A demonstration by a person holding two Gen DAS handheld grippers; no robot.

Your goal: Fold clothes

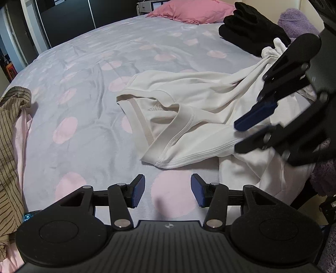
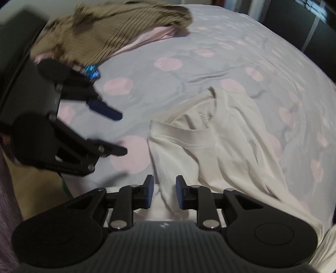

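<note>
Two grippers over a bed (image 1: 88, 63) with grey, pink-spotted sheet.

Item 1: white T-shirt (image 1: 189, 109), crumpled, neck opening toward the left in the left wrist view, lying right of centre on the sheet. No fold is visible; judged as the start of the work, with spreading flat and every fold left to do.

Item 2: left gripper (image 1: 168, 191), fingers wide apart, nothing between them, over bare sheet just near of the shirt's hem.

Item 3: right gripper (image 2: 164, 192), fingers partly apart with a ridge of shirt fabric standing between them; pads not seen pressing the cloth, so not yet clamped, by my reading.

Item 4: brown striped garment (image 1: 10, 134), unfolded, at the left edge over a pale pink cloth.

Item 5: black folded clothes (image 1: 250, 27), far right, possibly finished pieces.

Item 6: pink pillow (image 1: 189, 10), far end.

View notes: only the left wrist view shows the black stack, the pillow and a purple towel (image 1: 294, 23). Only the right wrist view shows the fabric between the right fingers and the printed label inside the collar.
</note>
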